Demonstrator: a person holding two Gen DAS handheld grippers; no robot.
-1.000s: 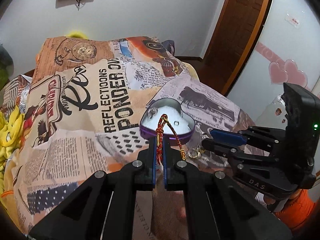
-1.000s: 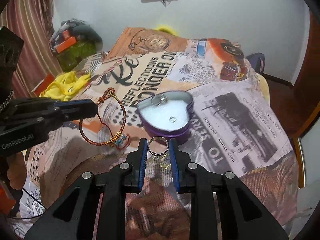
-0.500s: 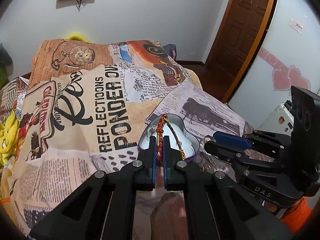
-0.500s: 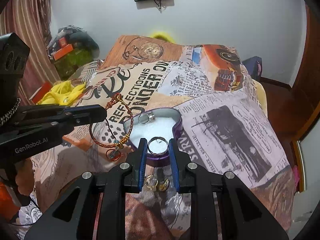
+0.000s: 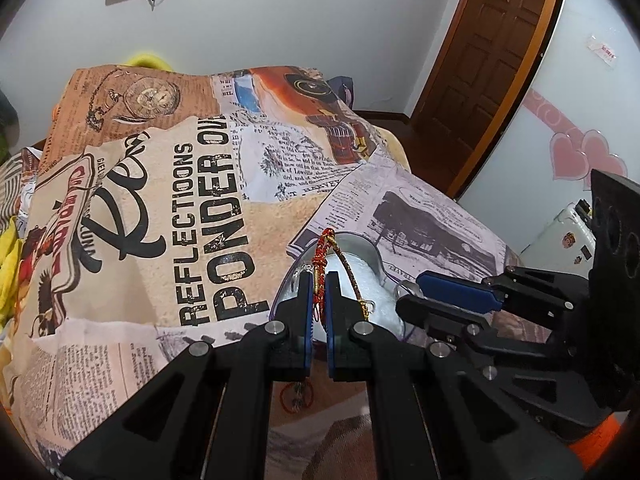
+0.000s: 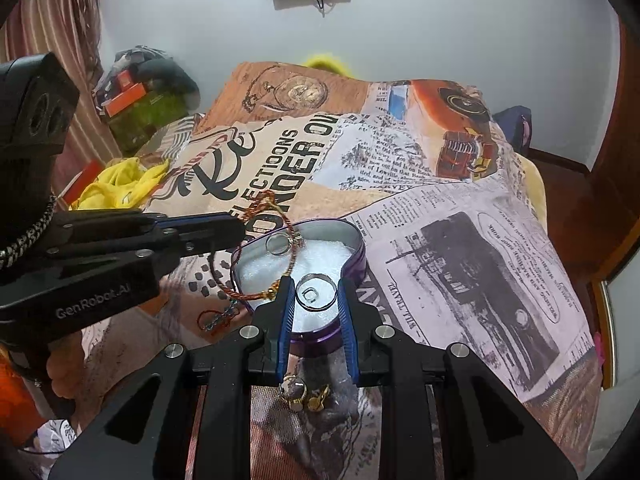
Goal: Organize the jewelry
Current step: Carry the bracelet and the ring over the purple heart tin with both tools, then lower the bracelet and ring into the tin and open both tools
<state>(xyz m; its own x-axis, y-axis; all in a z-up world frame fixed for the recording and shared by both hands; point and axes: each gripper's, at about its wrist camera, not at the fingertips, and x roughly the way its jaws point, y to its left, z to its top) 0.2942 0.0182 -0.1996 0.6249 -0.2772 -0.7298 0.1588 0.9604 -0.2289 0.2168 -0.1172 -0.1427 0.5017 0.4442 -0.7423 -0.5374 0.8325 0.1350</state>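
Observation:
A purple heart-shaped tin [image 6: 357,240] with white padding lies on the bed. Inside it sits a silver ring [image 6: 279,245]. My right gripper [image 6: 314,286] is shut on a silver band ring [image 6: 316,292], held just over the tin's near part. My left gripper [image 5: 319,282] is shut on a red-and-gold cord bracelet [image 5: 349,271], which hangs over the tin's [image 5: 371,249] left rim. In the right wrist view the left gripper [image 6: 239,233] reaches in from the left with the bracelet [image 6: 256,212] dangling. The right gripper [image 5: 408,295] shows at the right of the left wrist view.
The bed wears a newspaper-print blanket [image 5: 168,216]. Small gold pieces [image 6: 305,394] lie on it under the right gripper. Yellow cloth [image 6: 120,186] and clutter sit at the left; a wooden door [image 5: 484,60] stands beyond the bed's right side.
Both grippers have moved forward to the tin. The ring now hangs over the tin's padding and the bracelet over its left rim. Both grips are unchanged.

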